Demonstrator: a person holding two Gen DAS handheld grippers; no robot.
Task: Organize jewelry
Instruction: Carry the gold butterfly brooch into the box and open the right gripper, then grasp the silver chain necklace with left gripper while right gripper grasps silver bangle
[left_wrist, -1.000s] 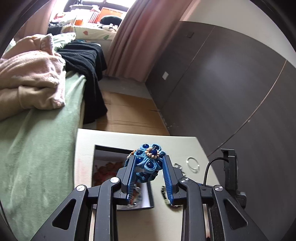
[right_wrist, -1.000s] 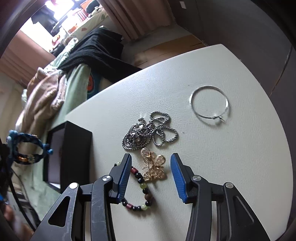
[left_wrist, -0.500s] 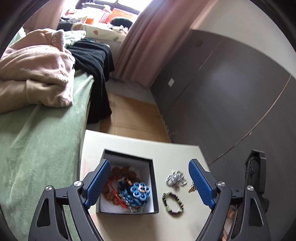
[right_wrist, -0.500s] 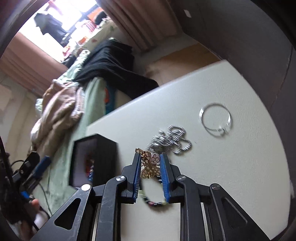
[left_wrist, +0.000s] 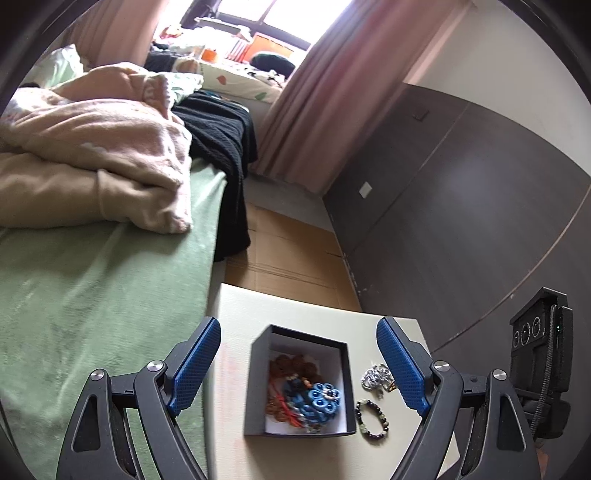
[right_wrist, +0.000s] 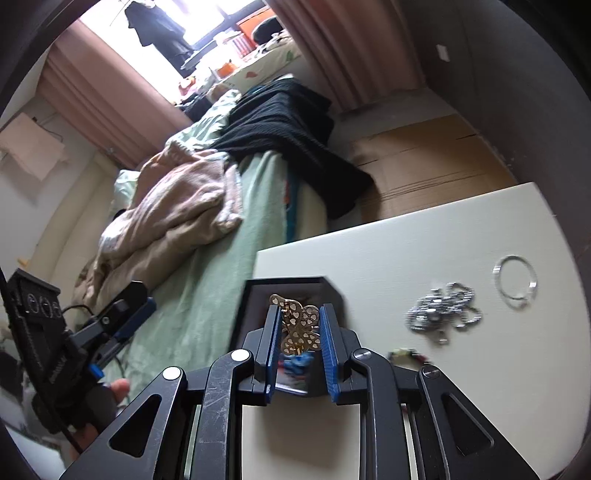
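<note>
A black jewelry box (left_wrist: 258, 373) sits on the cream table (left_wrist: 236, 424). In it lie a blue flower bracelet (left_wrist: 320, 400) and reddish-brown beads (left_wrist: 291, 365). My left gripper (left_wrist: 298, 365) is open and empty, raised above the box. Right of the box lie a dark beaded bracelet (left_wrist: 372, 419) and a silver chain (left_wrist: 375, 376). My right gripper (right_wrist: 299, 325) is shut on a gold butterfly ornament (right_wrist: 299, 325) and holds it over the box (right_wrist: 291, 284). The silver chain (right_wrist: 443, 312) and a silver ring hoop (right_wrist: 514, 282) lie to the right.
A bed with a green sheet (left_wrist: 92, 295), a pink blanket (left_wrist: 96, 147) and a black garment (left_wrist: 225, 147) runs along the table's left edge. Dark wall panels (left_wrist: 461, 221) stand to the right. Cardboard (left_wrist: 288, 251) covers the floor beyond the table.
My left gripper opened, dropped the blue bracelet into the box and rose. My right gripper shut on the gold butterfly, lifted it and moved left over the box.
</note>
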